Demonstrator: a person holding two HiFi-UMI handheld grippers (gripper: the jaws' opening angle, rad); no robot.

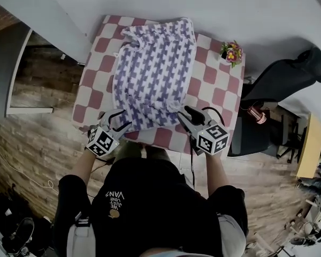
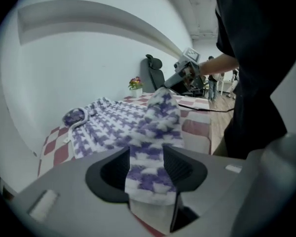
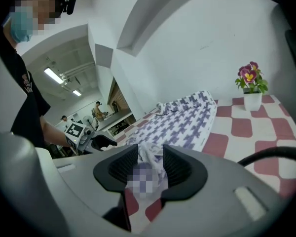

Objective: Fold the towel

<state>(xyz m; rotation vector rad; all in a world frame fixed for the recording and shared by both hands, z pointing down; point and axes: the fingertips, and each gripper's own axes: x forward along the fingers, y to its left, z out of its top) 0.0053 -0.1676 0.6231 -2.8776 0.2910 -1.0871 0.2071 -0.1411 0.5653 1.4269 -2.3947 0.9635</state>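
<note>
A purple-and-white patterned towel (image 1: 155,68) lies lengthwise on the red-and-white checked table (image 1: 214,74), bunched at its far end. My left gripper (image 1: 119,121) is at the towel's near left corner. In the left gripper view its jaws (image 2: 145,162) are shut on a lifted fold of towel (image 2: 155,127), which rises taut from between the pads. My right gripper (image 1: 188,114) is at the near right corner. In the right gripper view a crumpled towel corner (image 3: 149,154) sits loosely between its parted jaws (image 3: 150,164), and the rest of the towel (image 3: 187,120) stretches away behind.
A small pot of flowers (image 1: 231,52) stands at the table's far right corner. A black office chair (image 1: 289,74) is to the right of the table. A black cable (image 3: 271,154) runs by the right gripper. A white wall borders the far side, with wooden floor to the left.
</note>
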